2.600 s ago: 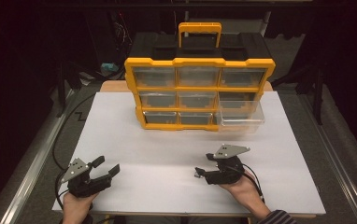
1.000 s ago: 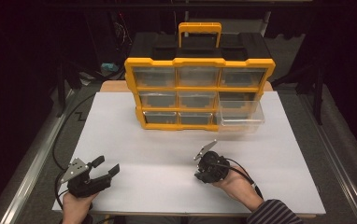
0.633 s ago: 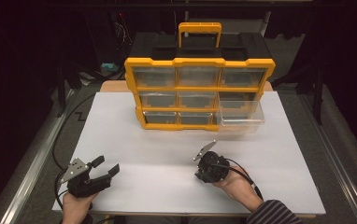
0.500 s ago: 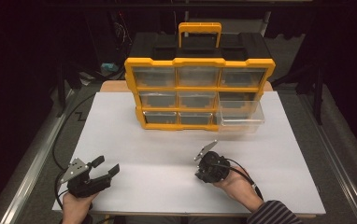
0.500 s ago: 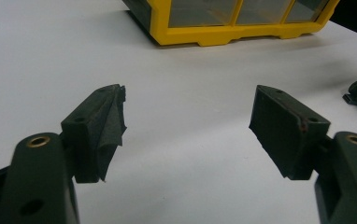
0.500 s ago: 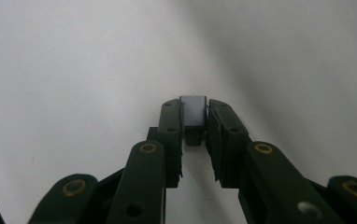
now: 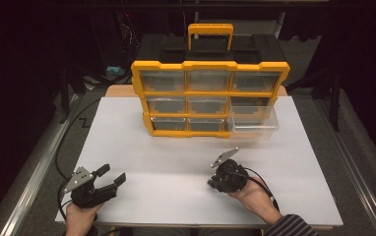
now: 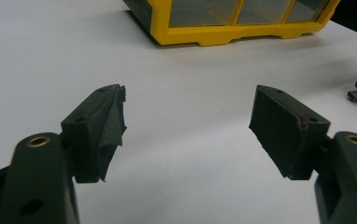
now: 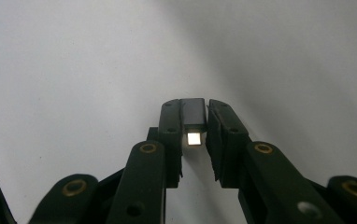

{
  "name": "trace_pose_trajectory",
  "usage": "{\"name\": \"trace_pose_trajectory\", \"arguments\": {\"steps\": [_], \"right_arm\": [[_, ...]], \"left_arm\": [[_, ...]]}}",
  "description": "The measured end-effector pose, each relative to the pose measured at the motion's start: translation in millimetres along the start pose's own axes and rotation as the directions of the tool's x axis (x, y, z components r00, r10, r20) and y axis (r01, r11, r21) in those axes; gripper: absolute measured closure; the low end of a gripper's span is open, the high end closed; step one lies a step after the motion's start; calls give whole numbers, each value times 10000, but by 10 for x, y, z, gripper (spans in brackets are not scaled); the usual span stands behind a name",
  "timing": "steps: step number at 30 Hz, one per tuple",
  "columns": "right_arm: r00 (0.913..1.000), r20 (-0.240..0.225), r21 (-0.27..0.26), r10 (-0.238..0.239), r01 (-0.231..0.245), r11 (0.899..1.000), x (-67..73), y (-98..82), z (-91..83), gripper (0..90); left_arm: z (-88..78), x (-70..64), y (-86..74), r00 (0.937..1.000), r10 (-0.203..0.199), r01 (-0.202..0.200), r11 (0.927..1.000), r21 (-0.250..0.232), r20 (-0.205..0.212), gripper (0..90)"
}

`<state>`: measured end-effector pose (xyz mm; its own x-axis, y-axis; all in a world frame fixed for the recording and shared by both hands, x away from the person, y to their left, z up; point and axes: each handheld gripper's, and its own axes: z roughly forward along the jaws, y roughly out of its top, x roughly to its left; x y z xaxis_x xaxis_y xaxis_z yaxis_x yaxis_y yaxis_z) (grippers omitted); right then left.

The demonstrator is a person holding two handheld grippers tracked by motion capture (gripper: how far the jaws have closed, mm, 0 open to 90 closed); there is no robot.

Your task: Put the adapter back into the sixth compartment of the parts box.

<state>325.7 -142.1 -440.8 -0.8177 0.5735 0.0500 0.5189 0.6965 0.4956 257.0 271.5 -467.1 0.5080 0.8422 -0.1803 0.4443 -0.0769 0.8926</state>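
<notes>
Right claw (image 9: 194, 126) clamps one USB stick (image 9: 193, 120) | left claw (image 8: 186, 126) wide, empty | one organiser (image 7: 209, 98), nine drawers

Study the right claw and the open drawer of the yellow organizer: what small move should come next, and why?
Probably lift the right claw off the white table. Its jaws are shut on a small dark USB-type plug with a metal end, low over the table, and the clear drawer at the yellow organizer stands pulled out, seemingly ready to take it. The left claw rests open.

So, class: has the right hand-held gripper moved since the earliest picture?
Yes. The right hand-held gripper has shifted left and tipped downward, judged against the yellow organizer, and is shut on a small USB stick.
</notes>
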Motion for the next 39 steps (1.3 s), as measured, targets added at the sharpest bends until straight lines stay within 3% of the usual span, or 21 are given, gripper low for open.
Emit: {"name": "trace_pose_trajectory", "arguments": {"steps": [12, 18, 23, 30, 32, 38, 39], "right_arm": [[9990, -45, -638, 447, -449, 9970, -68, -124, -113, 768], [9965, -86, -1104, 831, -836, 9904, -116, -225, -207, 768], [9926, -66, -1667, 1213, -1207, 9786, -194, -342, -310, 768], [9880, -60, -2051, 1545, -1524, 9668, -246, -449, -401, 768], [9849, -147, -2274, 1728, -1716, 9586, -273, -504, -430, 768], [9817, -138, -2553, 1901, -1872, 9486, -304, -594, -477, 768], [9796, -141, -2688, 2005, -1969, 9429, -313, -629, -500, 768]], "left_arm": [[1, 0, -1, 10000, -2, 2, 10000, 11, 3, 269], [0, -1, 1, 10000, 0, 0, 10000, -42, 43, 266], [2, -3, 0, 10000, 6, -6, 10000, -27, 36, 266], [2, -2, 1, 10000, 5, -5, 10000, -36, -4, 266], [2, -2, 1, 10000, 4, -4, 10000, -24, -1, 267], [3, -1, 1, 10000, -8, 8, 10000, -23, -16, 266], [4, -1, 1, 10000, 7, -7, 10000, -20, -19, 266]]}}
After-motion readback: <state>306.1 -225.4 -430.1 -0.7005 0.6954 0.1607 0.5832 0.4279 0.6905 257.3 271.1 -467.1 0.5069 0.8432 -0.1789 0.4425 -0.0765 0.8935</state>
